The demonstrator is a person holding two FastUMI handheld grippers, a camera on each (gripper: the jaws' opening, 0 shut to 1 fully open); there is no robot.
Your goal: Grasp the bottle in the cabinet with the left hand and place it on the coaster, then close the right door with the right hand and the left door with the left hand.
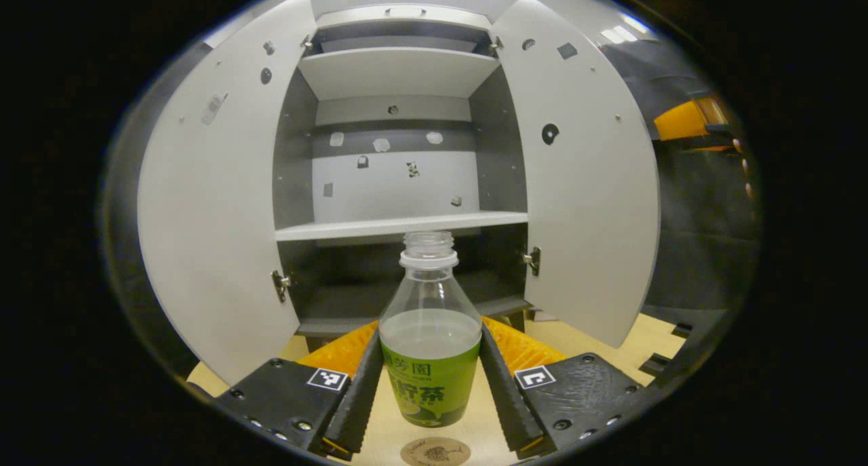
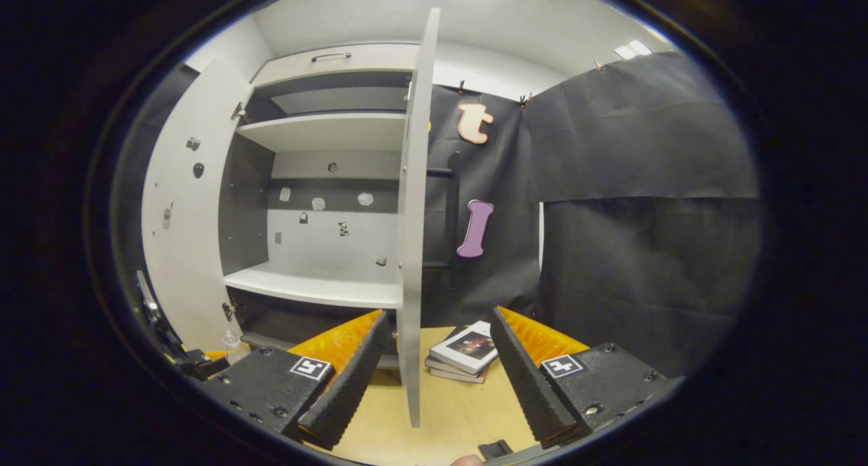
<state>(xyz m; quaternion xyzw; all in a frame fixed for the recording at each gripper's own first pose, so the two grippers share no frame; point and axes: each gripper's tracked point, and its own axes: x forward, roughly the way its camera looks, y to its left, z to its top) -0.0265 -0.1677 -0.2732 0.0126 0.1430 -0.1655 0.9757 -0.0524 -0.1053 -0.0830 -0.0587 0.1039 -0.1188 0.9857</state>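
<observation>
The cabinet point(image 1: 400, 161) stands with both doors swung wide — the left door point(image 1: 210, 201) and right door point(image 1: 583, 195) flare outward, leaving the shelves bare and open wooden table point(image 1: 576, 337) in front. In the right gripper view, the right gripper point(image 2: 437, 378) is spread wide, the right door's thin edge standing between its fingers without touching either, a stack of books point(image 2: 464, 354) beyond. The left gripper point(image 1: 430, 378) clamps both fingers on the bottle point(image 1: 430, 337) — capless, clear, green-labelled, part full — held upright just beyond the round coaster point(image 1: 435, 451).
</observation>
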